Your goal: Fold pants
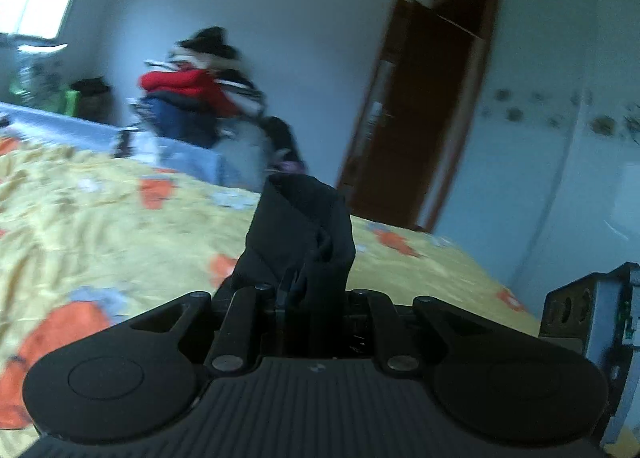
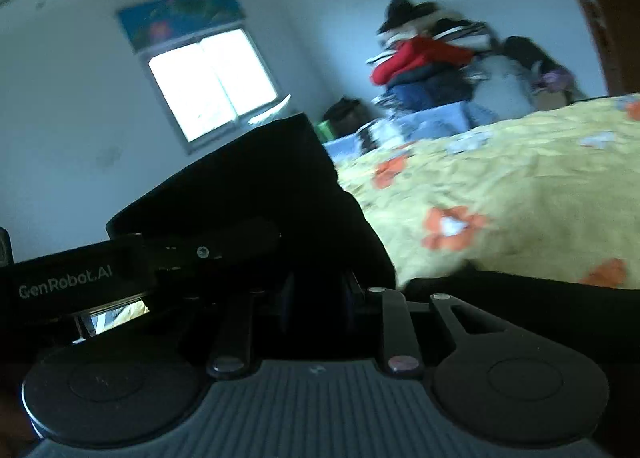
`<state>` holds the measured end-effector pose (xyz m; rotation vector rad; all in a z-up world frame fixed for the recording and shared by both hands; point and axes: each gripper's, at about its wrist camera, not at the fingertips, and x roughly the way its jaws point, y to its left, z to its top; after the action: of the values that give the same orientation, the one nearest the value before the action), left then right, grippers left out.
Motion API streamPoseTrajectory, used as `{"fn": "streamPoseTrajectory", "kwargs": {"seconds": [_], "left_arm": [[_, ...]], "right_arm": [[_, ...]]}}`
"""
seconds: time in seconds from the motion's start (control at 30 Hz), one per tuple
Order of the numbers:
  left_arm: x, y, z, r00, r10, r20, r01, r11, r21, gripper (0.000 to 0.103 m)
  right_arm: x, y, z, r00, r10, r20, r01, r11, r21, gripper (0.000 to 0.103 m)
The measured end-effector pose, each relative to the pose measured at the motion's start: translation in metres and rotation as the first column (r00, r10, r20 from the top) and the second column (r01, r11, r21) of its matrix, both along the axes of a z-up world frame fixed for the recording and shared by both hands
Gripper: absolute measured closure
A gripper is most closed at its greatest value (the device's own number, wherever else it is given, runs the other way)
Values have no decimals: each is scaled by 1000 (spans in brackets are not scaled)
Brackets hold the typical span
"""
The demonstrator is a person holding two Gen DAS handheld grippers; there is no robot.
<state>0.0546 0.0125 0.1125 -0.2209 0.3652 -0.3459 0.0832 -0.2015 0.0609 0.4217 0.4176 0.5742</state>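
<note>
The pants are black. In the left wrist view my left gripper [image 1: 298,290] is shut on a bunched edge of the pants [image 1: 298,226], which stands up over the jaws above the yellow bedspread [image 1: 100,218]. In the right wrist view my right gripper [image 2: 316,290] is shut on another part of the black pants [image 2: 256,186]; the cloth drapes over the fingers and hides them. The left gripper's body [image 2: 80,278], marked GenRobot.AI, sits close at the left. More black cloth [image 2: 540,294] lies on the bed at the right.
The bed has a yellow spread with orange flowers [image 2: 520,186]. A pile of clothes, red and dark [image 1: 192,94], stands beyond the bed by the wall. A brown door [image 1: 412,114] and a white wardrobe [image 1: 560,138] are at the right. A window [image 2: 212,78] is behind.
</note>
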Motion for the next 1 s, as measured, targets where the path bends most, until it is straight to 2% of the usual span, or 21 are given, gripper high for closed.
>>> {"fn": "streamPoseTrajectory", "kwargs": {"seconds": [0.13,0.3,0.43,0.63,0.67,0.73,0.77,0.8,0.83,0.9,0.93,0.97,1.0], "left_arm": [[5,-53,-5,993,-122,4,121,992,37,88],[15,-112,-25,972,-230,-36,232,971,61,88],[22,-145,-44,956,-285,-74,291,953,82,88],[40,-180,-76,921,-347,-177,360,932,46,84],[40,-182,-81,913,-360,-191,372,928,31,76],[45,-184,-88,881,-414,-228,418,908,-33,73],[45,-186,-87,863,-436,-254,434,898,-65,67],[44,-184,-86,848,-454,-274,450,889,-81,55],[40,-182,-82,842,-469,-267,464,882,-87,49],[30,-169,-69,858,-473,-202,468,881,-75,26],[24,-163,-63,870,-465,-163,461,885,-61,22],[22,-153,-57,887,-444,-124,444,895,-31,15],[20,-143,-51,907,-412,-89,415,910,10,8]], "right_arm": [[-20,-58,-6,996,-84,-26,85,995,44,79],[-41,-116,-24,978,-188,-89,194,978,71,79],[-52,-149,-39,956,-257,-139,267,962,59,79],[-62,-180,-61,903,-363,-231,370,929,-14,79],[-66,-183,-64,891,-388,-236,390,920,-41,79],[-77,-193,-66,872,-435,-226,431,900,-69,78],[-84,-198,-65,859,-462,-219,453,887,-91,78],[-91,-204,-64,844,-496,-206,484,868,-108,78],[-98,-212,-63,821,-538,-194,524,843,-119,78],[-111,-224,-57,752,-641,-156,619,767,-167,78],[-116,-226,-52,708,-696,-119,668,715,-208,78],[-116,-227,-47,683,-726,-80,694,680,-236,76],[-114,-225,-41,690,-722,-52,692,679,-245,76]]}}
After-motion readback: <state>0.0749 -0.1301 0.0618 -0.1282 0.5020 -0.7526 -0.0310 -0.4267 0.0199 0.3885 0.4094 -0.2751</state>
